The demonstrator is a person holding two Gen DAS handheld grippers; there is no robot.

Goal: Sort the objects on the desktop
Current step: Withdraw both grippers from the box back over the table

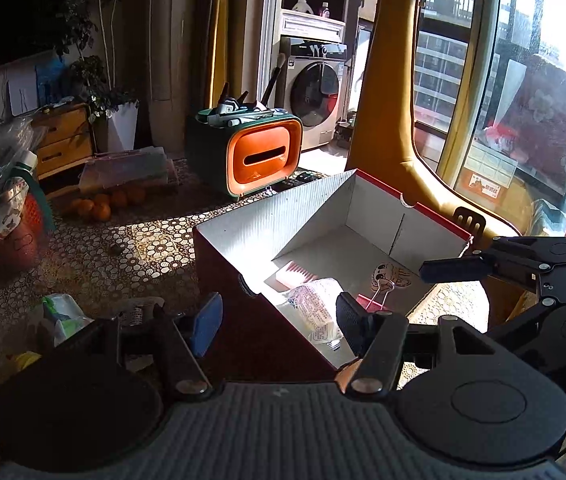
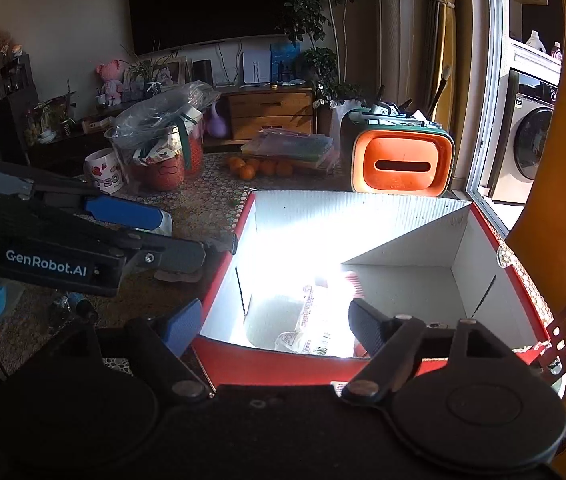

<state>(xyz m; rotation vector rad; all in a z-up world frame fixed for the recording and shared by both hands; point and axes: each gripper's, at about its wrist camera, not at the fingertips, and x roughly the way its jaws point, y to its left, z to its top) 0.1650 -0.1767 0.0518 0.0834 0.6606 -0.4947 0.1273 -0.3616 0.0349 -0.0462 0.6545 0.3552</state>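
Box [image 1: 243, 236] sits center-frame, both released hand-held grippers, left [image 1: 277, 320] and right [image 2: 275, 322], straddling its near wall, packet [image 1: 317, 308] just inside.

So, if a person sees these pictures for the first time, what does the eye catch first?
Probably the open red box with white walls in the middle, sunlit, holding a plastic packet and a pink comb. Behind it stands the bright orange organizer full of pens. Both open grippers, left gripper and right gripper, straddle the box's near wall.
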